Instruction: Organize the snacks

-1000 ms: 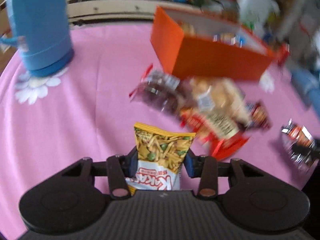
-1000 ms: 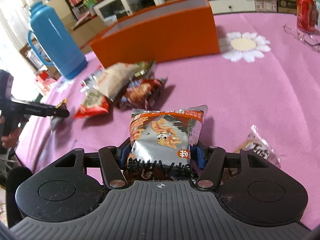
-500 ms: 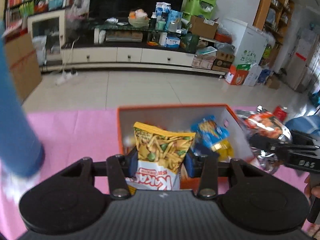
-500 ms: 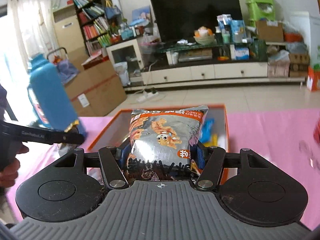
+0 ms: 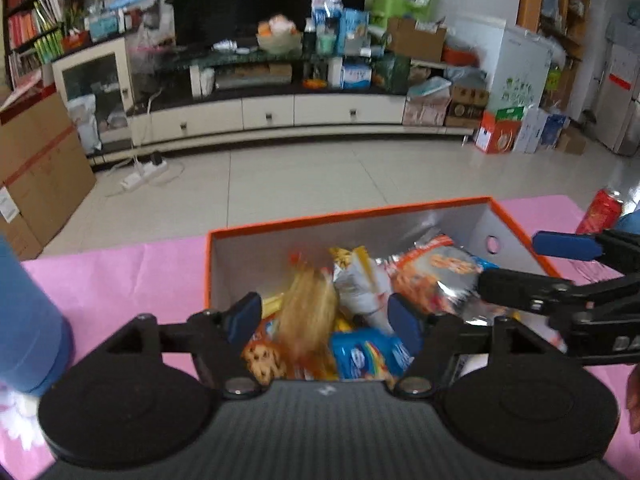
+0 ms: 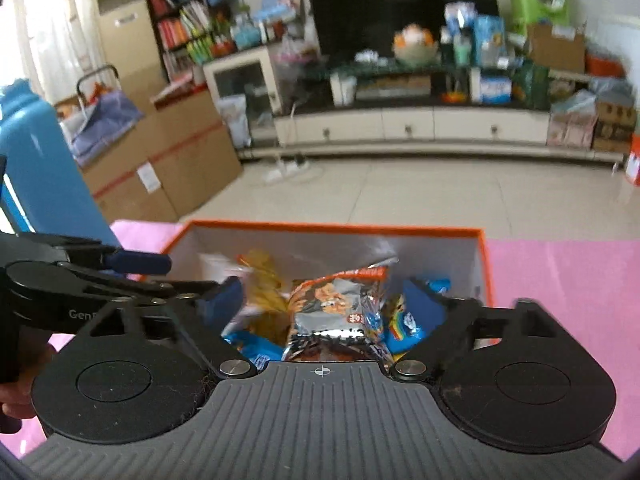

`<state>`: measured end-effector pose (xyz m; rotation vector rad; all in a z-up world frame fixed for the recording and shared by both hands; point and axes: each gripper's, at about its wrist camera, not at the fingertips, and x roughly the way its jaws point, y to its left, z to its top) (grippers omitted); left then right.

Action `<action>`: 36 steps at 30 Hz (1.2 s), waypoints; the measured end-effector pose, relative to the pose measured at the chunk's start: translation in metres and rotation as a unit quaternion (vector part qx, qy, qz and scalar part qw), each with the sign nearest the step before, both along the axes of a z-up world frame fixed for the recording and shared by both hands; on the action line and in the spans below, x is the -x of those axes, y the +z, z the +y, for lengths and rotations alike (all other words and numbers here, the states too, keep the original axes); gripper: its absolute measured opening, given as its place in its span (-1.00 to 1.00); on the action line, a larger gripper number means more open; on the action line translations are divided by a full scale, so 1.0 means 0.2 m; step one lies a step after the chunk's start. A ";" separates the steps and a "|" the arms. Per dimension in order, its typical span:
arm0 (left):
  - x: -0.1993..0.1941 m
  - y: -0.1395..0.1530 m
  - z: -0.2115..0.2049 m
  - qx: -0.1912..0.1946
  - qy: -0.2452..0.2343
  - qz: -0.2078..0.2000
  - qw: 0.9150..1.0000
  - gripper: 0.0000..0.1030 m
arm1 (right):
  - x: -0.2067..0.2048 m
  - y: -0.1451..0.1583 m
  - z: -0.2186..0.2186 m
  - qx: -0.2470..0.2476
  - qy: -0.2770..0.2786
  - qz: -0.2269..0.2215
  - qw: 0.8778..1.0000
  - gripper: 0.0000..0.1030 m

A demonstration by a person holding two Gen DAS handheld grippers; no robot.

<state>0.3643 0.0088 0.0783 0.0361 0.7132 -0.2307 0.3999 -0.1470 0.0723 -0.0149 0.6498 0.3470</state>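
An orange box (image 5: 348, 214) (image 6: 332, 227) stands on the pink table with several snack packets inside. My left gripper (image 5: 326, 314) hangs over its near side, jaws opening. The yellow snack bag (image 5: 308, 312) is a blur between the fingers, free of the pads and dropping into the box. My right gripper (image 6: 324, 300) is over the box too, jaws opening wide. The silver-and-orange packet (image 6: 336, 312) sits loose between its fingers, clear of the pads, and also shows as the silver-and-orange packet (image 5: 440, 276) in the box. Each gripper appears in the other's view: right gripper (image 5: 520, 264), left gripper (image 6: 188, 280).
A tall blue flask (image 5: 28, 320) (image 6: 40, 180) stands on the table left of the box. A red can (image 5: 600, 212) stands at the far right. Beyond the table's far edge lie a tiled floor, a TV cabinet and cardboard cartons.
Both grippers carried their packets from the table up over the orange box, then opened. The yellow bag and the silver packet have left the pads and are falling into the box.
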 end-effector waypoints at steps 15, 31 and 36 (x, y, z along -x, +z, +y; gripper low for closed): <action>0.76 0.08 0.00 0.039 0.026 0.001 0.999 0.68 | 0.99 0.02 -0.26 -0.026 -0.053 0.042 0.997 0.68; 1.33 -0.41 0.00 0.065 0.047 0.142 0.987 0.70 | 1.57 -0.27 -0.46 -0.036 -0.118 0.124 0.985 0.69; 1.32 -0.37 0.02 0.060 0.051 0.122 0.989 0.74 | 1.48 -0.34 -0.42 -0.044 -0.123 0.148 0.980 0.67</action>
